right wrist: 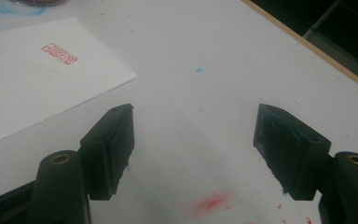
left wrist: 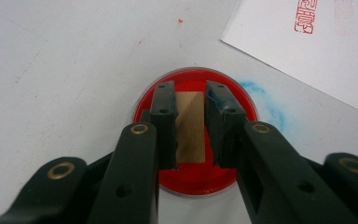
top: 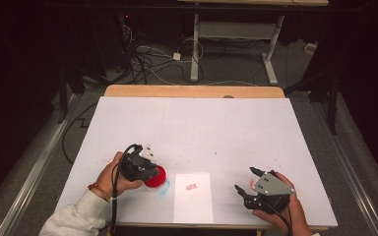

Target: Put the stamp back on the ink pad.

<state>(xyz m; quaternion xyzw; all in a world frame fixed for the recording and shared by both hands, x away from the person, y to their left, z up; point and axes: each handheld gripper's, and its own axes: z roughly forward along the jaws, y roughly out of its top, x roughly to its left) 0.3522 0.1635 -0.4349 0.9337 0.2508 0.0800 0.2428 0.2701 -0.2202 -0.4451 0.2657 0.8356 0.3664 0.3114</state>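
A round red ink pad lies on the white table at the front left. My left gripper points down over it, shut on a small wooden stamp block. The block stands between the pads, above the red ink pad. Right of the pad lies a white sheet of paper bearing a red seal print. At the front right my right gripper rests low over the table, open, with bare tabletop between its jaws. The sheet and its seal print lie to its left.
Blue smears ring the pad, and a red smudge marks the table near my right gripper. A wooden strip edges the table's far side. Beyond it are cables and desk legs on the floor.
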